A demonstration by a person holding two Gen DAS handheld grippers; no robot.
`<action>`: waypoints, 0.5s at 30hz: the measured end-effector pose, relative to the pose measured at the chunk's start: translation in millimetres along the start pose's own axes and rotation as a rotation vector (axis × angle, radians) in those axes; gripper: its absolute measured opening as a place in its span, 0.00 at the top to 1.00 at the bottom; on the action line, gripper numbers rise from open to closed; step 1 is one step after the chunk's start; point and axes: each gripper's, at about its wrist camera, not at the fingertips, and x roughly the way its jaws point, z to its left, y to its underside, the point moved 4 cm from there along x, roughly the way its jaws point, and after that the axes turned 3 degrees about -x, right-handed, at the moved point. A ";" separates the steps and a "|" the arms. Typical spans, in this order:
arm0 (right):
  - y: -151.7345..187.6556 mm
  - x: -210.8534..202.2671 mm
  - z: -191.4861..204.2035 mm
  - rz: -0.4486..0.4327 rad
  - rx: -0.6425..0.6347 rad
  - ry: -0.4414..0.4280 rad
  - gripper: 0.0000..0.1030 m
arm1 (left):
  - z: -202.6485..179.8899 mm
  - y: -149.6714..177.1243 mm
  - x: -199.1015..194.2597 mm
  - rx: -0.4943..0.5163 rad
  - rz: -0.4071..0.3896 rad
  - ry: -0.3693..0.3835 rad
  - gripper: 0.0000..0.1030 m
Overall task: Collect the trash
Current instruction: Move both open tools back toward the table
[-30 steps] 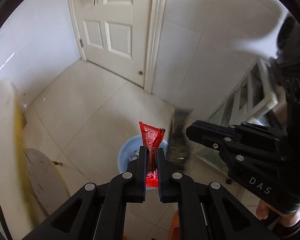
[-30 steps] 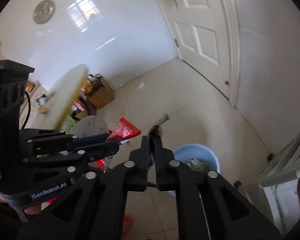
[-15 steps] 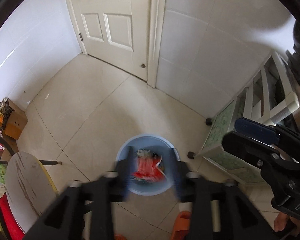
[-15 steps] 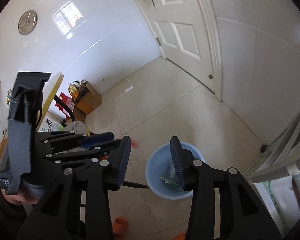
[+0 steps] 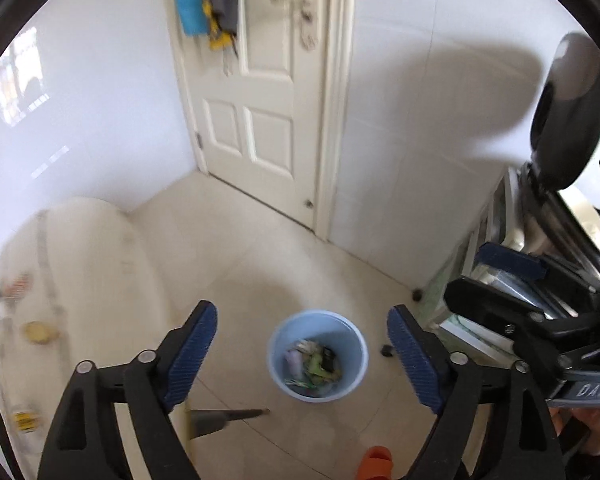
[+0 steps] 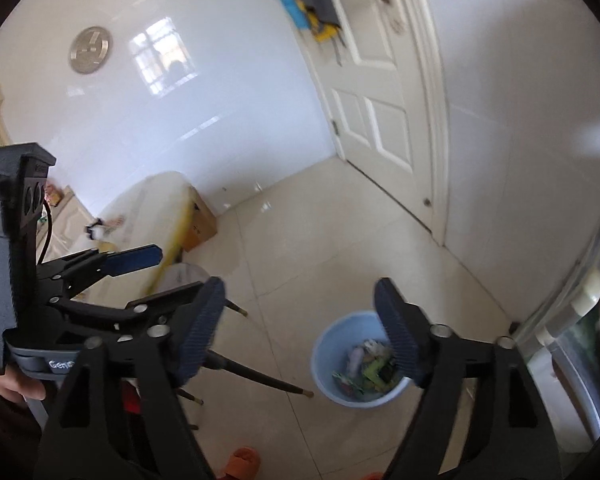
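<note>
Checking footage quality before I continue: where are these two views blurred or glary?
Left wrist view: table edge smeared by motion, light blue plastic trash bucket fairly sharp. Right wrist view: window glare on glossy white wall, right edge beside white door washed out and soft.

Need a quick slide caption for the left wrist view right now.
Left gripper opening empty above the blue trash bin of wrappers on the tiled floor, white door behind.

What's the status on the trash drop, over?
Left gripper and right gripper both opening, nothing between the jaws. Blue bin on the floor below, wrappers inside. Nothing blocking the bin.
</note>
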 end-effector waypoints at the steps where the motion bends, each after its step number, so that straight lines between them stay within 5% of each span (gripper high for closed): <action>1: -3.0 -6.7 11.9 -0.015 -0.013 0.000 0.14 | 8.1 3.8 -14.4 -0.003 -0.018 -0.003 0.12; 9: -17.7 -34.3 125.5 -0.073 -0.126 -0.064 0.07 | 99.0 62.4 -112.6 -0.007 -0.109 -0.168 0.01; 15: -13.1 -1.8 206.7 -0.020 -0.210 -0.110 0.05 | 168.5 117.5 -136.3 -0.081 -0.056 -0.301 0.01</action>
